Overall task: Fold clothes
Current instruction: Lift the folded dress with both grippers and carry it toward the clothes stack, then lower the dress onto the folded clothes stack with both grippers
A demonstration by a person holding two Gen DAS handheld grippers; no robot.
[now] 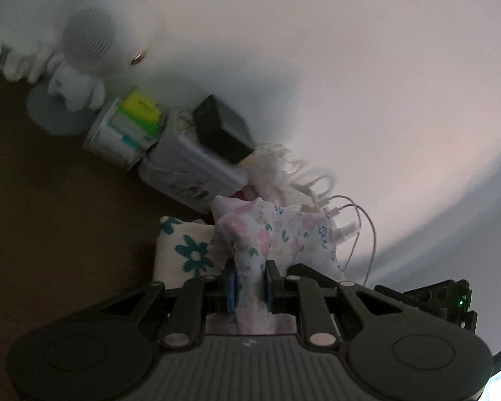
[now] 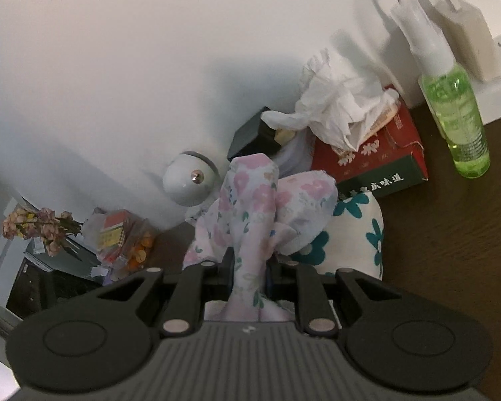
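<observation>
Both claws clamped on the pink floral garment (image 1: 270, 230): left claw (image 1: 249, 280) & right claw (image 2: 249, 267) each pinch an end, cloth bunched straight ahead (teal-flower piece (image 2: 357, 230) lies just beyond), long axis btwn them

Plain white wall (image 2: 117, 50) behind dark brown wooden table (image 2: 451, 234), dim light w/ soft shadows.

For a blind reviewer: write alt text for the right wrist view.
The right gripper is shut on a pink floral garment, bunched above a dark wooden table. Behind lie a white cloth with teal flowers, a red tissue box and a green spray bottle.
</observation>
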